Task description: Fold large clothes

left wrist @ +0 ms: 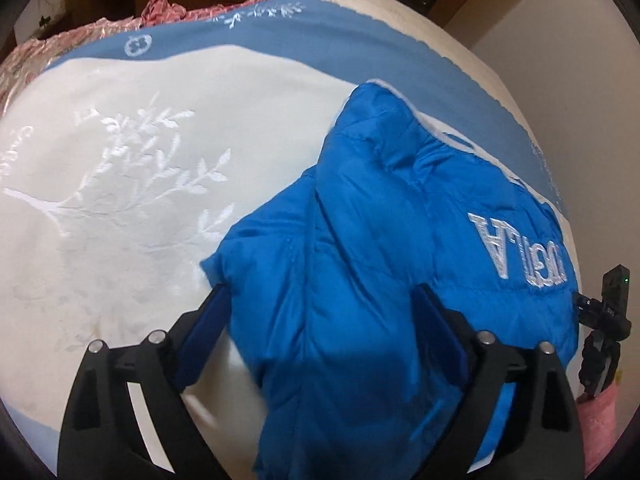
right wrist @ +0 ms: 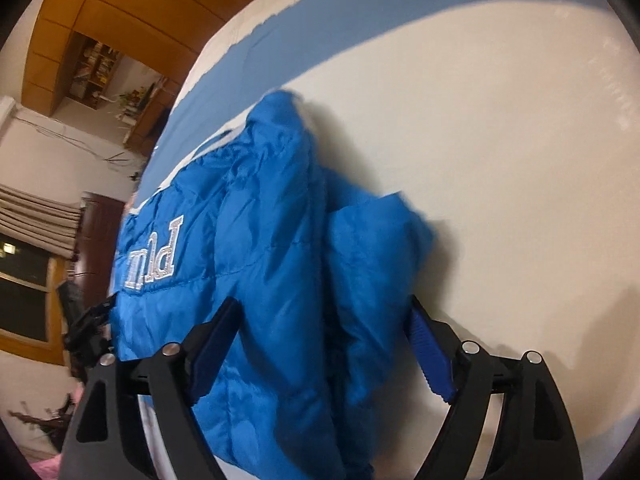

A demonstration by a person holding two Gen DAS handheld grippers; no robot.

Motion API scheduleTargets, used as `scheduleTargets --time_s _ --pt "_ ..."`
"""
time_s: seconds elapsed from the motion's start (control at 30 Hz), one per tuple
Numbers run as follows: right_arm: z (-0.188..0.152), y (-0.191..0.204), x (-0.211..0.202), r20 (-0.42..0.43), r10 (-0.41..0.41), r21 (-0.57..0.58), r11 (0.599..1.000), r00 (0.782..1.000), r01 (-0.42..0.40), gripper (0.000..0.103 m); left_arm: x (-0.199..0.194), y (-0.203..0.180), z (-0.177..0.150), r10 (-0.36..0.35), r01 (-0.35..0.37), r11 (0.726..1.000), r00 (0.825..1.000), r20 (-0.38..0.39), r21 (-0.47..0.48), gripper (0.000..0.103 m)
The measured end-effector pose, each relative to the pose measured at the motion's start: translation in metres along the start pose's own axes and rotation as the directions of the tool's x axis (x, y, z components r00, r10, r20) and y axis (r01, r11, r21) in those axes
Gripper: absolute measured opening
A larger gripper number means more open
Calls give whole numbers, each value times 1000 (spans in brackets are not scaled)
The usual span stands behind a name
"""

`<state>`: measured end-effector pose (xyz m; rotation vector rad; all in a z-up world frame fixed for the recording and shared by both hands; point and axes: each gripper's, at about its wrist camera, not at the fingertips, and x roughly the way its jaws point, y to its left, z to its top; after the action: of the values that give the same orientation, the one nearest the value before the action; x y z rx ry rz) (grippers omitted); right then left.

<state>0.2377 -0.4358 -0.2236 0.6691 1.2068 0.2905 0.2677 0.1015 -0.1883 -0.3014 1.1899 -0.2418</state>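
Covering the bed: a cream spread [left wrist: 132, 208] with a pale blue border [left wrist: 360, 40], largest item. On it, near one edge, a blue padded jacket [left wrist: 360, 280], bunched, partly folded. Left gripper [left wrist: 320, 304]: jaws spread wide astride the jacket, pads clear of it. Right gripper [right wrist: 324, 320]: likewise spread, gripping nothing. Step judged: a fold laid down and released; next calls for a fresh hold on an edge. Only the right view shows a dark window [right wrist: 24, 288]; only the left, pink bedding [left wrist: 80, 36].
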Motion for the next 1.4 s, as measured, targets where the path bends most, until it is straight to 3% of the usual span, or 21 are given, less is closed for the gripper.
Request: scheduleTargets --time_s 0.1,0.13,0.2,0.3,0.4,0.73,1.03,1.23,1.33,1.4 --pt "5 6 8 17 -3 -10 1000 1000 4 82 7 3 4 -37 36 998 999 -8 -43 89" --pt "6 9 9 21 -7 -13 1000 1000 7 77 7 2 5 -43 42 998 999 -8 -45 81" --pt "6 16 9 16 24 -20 1000 1000 -23 46 3 -3 5 -108 107 993 994 -13 -51 42" --pt "3 27 -2 27 30 -51 998 999 -29 29 -7 -16 2 -85 85 996 996 2 -36 23" --pt "-2 37 -26 59 79 -53 996 995 -76 25 -25 -29 -3 -60 61 998 998 36 -16 15" --pt "-43 84 -108 116 120 -153 983 986 -101 22 -119 -68 -37 -109 104 993 989 100 51 12" --pt "-132 89 -147 73 140 -158 979 987 -127 22 -188 -57 -130 -114 110 993 990 88 51 12" --pt "-185 78 -132 24 97 -126 988 995 -93 23 -180 -35 -192 -54 52 998 998 41 37 14" --pt "-196 65 -107 -3 41 -81 996 999 -41 23 -152 -19 -213 7 -7 1000 1000 0 26 15" --pt "-199 54 -92 -8 -17 -69 997 1000 17 25 -130 -10 -224 67 -67 996 998 -6 51 23"
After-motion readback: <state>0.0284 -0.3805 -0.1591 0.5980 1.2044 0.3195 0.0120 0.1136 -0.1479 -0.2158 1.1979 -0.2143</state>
